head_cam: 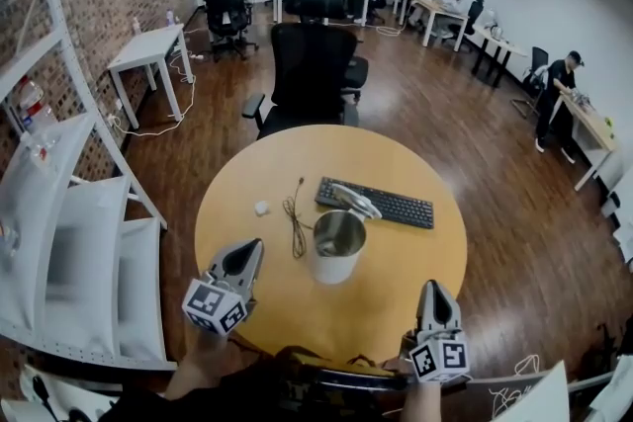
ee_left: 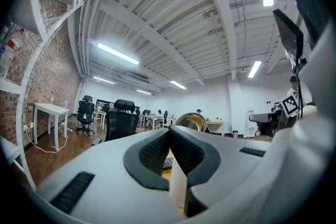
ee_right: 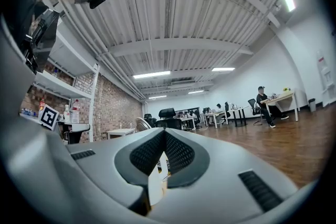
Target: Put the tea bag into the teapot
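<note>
A metal teapot (head_cam: 338,247) with an open top stands upright in the middle of the round wooden table (head_cam: 415,262). A small white object (head_cam: 261,208), possibly the tea bag, lies on the table to the teapot's far left. My left gripper (head_cam: 247,252) hovers over the near left edge, shut and empty, left of the teapot. My right gripper (head_cam: 433,288) is over the near right edge, also shut and empty. In the left gripper view the teapot's rim (ee_left: 191,121) shows just beyond the closed left gripper (ee_left: 169,131). The right gripper (ee_right: 164,132) shows its jaws closed together.
A black keyboard (head_cam: 376,204) lies behind the teapot, with a white object (head_cam: 354,200) resting on its left end. A thin dark cable (head_cam: 294,222) lies left of the teapot. A black office chair (head_cam: 312,74) stands behind the table. White shelving (head_cam: 69,242) stands at the left.
</note>
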Available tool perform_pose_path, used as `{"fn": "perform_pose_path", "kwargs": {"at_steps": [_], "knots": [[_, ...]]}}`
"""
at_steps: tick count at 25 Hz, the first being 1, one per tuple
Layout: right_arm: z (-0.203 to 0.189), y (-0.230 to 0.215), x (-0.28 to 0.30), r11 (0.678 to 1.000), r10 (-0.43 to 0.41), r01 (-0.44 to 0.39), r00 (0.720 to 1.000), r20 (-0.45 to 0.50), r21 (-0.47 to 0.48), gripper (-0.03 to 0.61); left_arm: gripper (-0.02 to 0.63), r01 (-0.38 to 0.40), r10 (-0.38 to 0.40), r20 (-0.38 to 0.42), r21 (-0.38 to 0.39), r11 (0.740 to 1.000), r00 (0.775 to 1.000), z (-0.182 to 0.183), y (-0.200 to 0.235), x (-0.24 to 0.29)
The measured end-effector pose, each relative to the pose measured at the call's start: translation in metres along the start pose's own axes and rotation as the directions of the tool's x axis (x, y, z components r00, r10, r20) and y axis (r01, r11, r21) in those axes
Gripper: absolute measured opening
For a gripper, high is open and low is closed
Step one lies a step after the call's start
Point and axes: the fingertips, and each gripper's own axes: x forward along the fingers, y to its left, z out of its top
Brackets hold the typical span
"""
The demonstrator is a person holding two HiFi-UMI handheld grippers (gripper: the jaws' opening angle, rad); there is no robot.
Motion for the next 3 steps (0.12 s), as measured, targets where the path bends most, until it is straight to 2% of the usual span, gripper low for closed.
{"fn": "perform_pose_path", "kwargs": {"at_steps": [3], "knots": [[-0.0073,-0.0016,-0.0048,1.000,0.008,-0.008,1.000,-0.010,0.011,0.008,0.002,0.012,-0.012,-0.001,0.015,1.000,1.000,0.0001,-0.0057,-0.0008]]}}
